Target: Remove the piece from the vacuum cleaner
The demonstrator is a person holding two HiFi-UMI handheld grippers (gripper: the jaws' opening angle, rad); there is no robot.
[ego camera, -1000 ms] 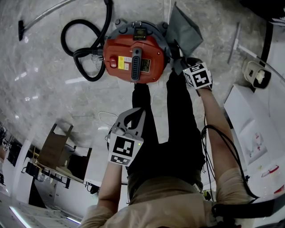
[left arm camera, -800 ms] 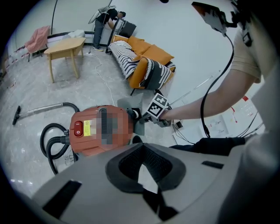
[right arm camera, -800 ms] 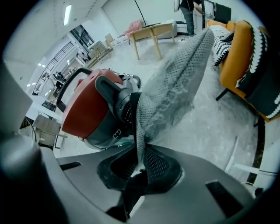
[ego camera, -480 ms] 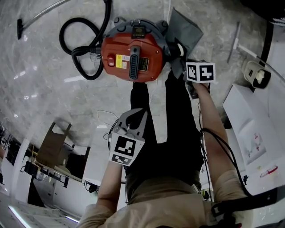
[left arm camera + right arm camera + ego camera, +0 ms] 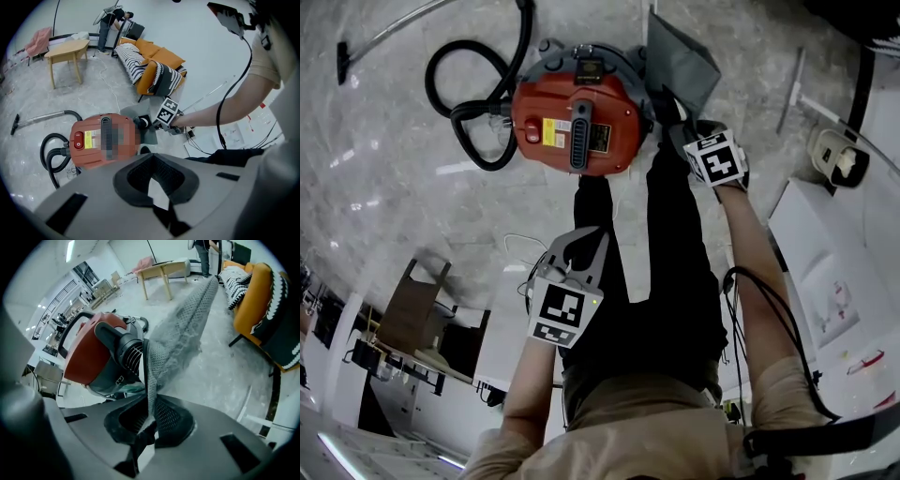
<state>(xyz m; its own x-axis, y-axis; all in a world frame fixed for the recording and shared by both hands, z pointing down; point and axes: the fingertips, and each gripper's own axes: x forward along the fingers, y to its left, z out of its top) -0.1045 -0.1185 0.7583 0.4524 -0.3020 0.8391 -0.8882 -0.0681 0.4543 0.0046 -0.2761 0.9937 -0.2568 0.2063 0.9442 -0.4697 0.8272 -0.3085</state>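
The red vacuum cleaner [image 5: 572, 120] lies on the marble floor in front of the person's legs. A grey mesh dust bag [image 5: 682, 58] hangs off a black port [image 5: 123, 347] at the vacuum's right end. My right gripper [image 5: 673, 117] is at that end, shut on the bag's lower edge [image 5: 180, 341]; the cloth runs straight down between its pads [image 5: 149, 423]. My left gripper [image 5: 584, 242] hovers lower in the head view, above the legs and apart from the vacuum. Its jaws [image 5: 158, 194] look shut with nothing in them. It sees the right gripper [image 5: 154, 123] by the vacuum [image 5: 101, 140].
A black hose [image 5: 473, 103] loops left of the vacuum, with its wand [image 5: 394, 33] lying beyond. A white device [image 5: 842, 155] and a white panel [image 5: 825, 253] sit at the right. A wooden table [image 5: 68, 51] and an orange sofa [image 5: 157, 65] stand farther off.
The right gripper's marker cube tilted half a second ago and has come back, still holding the bag. The vacuum sits slightly more to the left in the head view. The left gripper stays put.
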